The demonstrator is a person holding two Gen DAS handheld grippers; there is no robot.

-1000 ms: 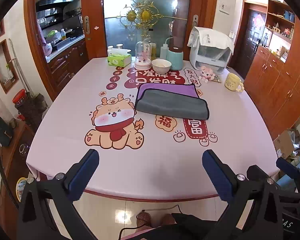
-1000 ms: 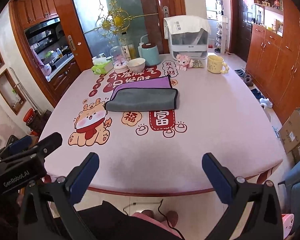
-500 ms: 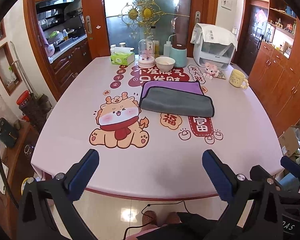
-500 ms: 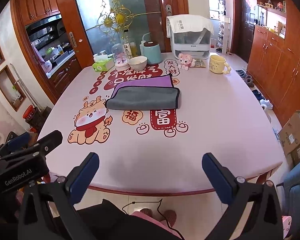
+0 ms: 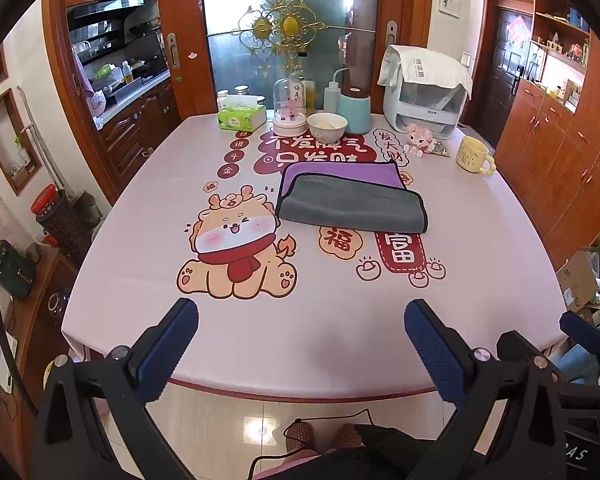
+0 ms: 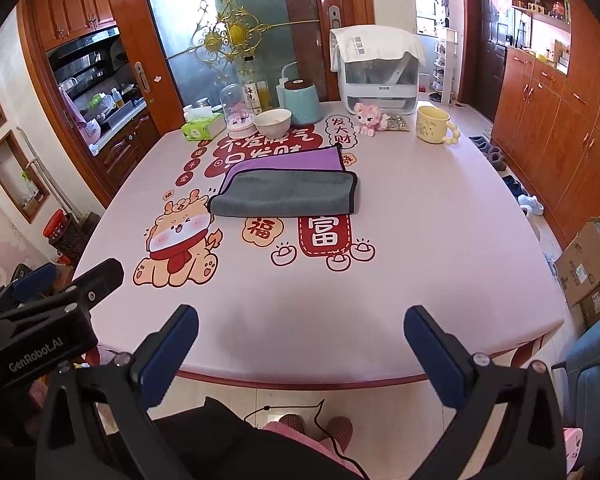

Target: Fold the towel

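A grey and purple towel (image 5: 352, 200) lies folded on the pink table (image 5: 300, 340), past the middle; the grey half covers most of the purple side. It also shows in the right wrist view (image 6: 288, 194). My left gripper (image 5: 300, 344) is open and empty, held off the table's near edge, far from the towel. My right gripper (image 6: 300, 348) is open and empty too, beside it at the near edge. The right gripper's fingers (image 5: 580, 332) show at the left view's right edge, and the left gripper's body (image 6: 40, 320) at the right view's left.
At the table's far end stand a tissue box (image 5: 242, 117), a glass dome (image 5: 289, 106), a white bowl (image 5: 327, 126), a teal jar (image 5: 354, 110), a white appliance (image 5: 424, 92), a pink plush (image 5: 418, 140) and a yellow mug (image 5: 472, 155). Cabinets line the right wall.
Both grippers have drawn back slightly and risen, so the table and towel look a little farther off. The towel has not moved. Both stay open.
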